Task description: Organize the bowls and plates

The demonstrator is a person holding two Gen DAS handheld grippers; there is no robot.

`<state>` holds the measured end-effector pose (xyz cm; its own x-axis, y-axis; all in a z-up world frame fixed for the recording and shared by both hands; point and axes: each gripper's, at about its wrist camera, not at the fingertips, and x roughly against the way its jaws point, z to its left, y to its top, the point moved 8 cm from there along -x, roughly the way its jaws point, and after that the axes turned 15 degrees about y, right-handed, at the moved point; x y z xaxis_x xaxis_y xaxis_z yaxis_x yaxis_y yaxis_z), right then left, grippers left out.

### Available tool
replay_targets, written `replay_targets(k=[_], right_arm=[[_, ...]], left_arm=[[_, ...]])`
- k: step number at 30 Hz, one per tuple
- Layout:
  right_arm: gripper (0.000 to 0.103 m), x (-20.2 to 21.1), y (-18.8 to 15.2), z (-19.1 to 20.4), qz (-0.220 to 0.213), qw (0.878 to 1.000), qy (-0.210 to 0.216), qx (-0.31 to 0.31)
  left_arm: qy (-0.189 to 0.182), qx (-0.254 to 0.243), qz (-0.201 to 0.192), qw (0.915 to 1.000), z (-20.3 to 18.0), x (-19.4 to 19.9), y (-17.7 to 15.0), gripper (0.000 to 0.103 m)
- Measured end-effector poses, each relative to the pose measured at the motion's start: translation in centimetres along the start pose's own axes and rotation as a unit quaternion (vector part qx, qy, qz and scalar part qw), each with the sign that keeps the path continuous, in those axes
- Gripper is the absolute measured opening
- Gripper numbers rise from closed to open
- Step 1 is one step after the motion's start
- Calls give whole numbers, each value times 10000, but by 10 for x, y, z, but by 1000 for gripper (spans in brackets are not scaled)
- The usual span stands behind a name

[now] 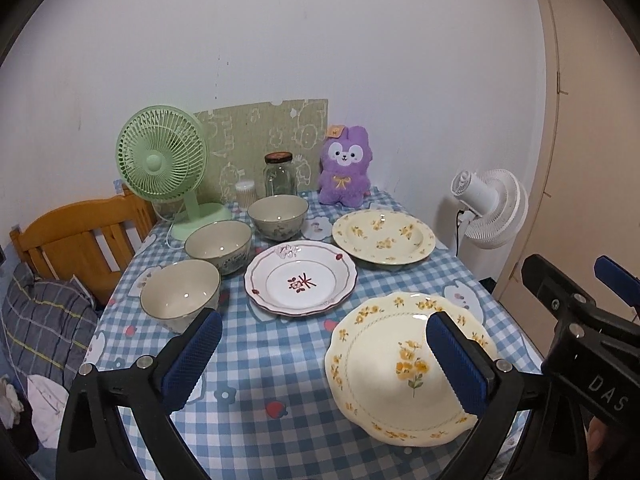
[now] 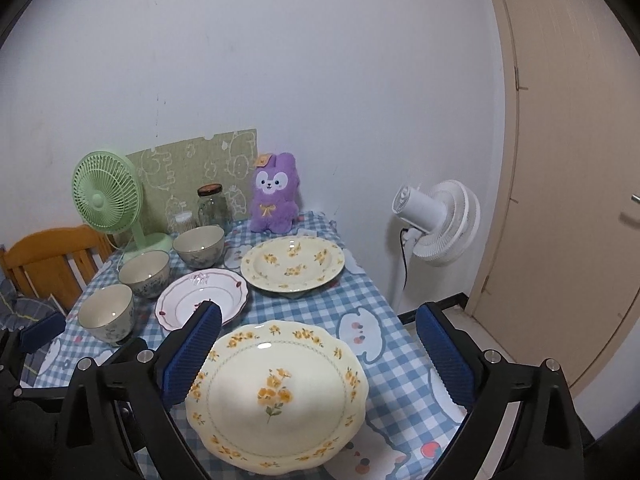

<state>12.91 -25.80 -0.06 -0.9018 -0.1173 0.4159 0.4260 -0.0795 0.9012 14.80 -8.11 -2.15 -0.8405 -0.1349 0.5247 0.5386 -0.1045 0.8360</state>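
Three cream bowls stand in a diagonal row on the table's left: near (image 1: 180, 294), middle (image 1: 219, 245), far (image 1: 278, 215). A white plate with red trim (image 1: 301, 278) lies mid-table. A deep cream plate with yellow flowers (image 1: 383, 238) lies far right. A flat scalloped yellow-flower plate (image 1: 404, 368) lies nearest. My left gripper (image 1: 324, 354) is open and empty above the table's near part. My right gripper (image 2: 318, 350) is open and empty above the scalloped plate (image 2: 276, 396); it also shows at the right edge of the left wrist view (image 1: 580, 312).
A green desk fan (image 1: 164, 164), a glass jar (image 1: 280, 176), a toothpick holder (image 1: 245, 193) and a purple plush toy (image 1: 346, 166) stand at the table's back by the wall. A wooden chair (image 1: 76, 240) is left, a white fan (image 1: 490, 208) right, a door (image 2: 560, 200) beyond.
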Motion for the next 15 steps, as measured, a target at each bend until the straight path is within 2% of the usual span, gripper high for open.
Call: replay_targets(k=[8,15], right_arm=[[100,-4,14,-1,-53,10000,-60,-53],[101,-29,30,-10,-5,9999,-105,-23]], left_arm=[[-110,-49,-88,9999,-5,-6,18,103],[-116,-80,-113,9998,-15,-29,36,103]])
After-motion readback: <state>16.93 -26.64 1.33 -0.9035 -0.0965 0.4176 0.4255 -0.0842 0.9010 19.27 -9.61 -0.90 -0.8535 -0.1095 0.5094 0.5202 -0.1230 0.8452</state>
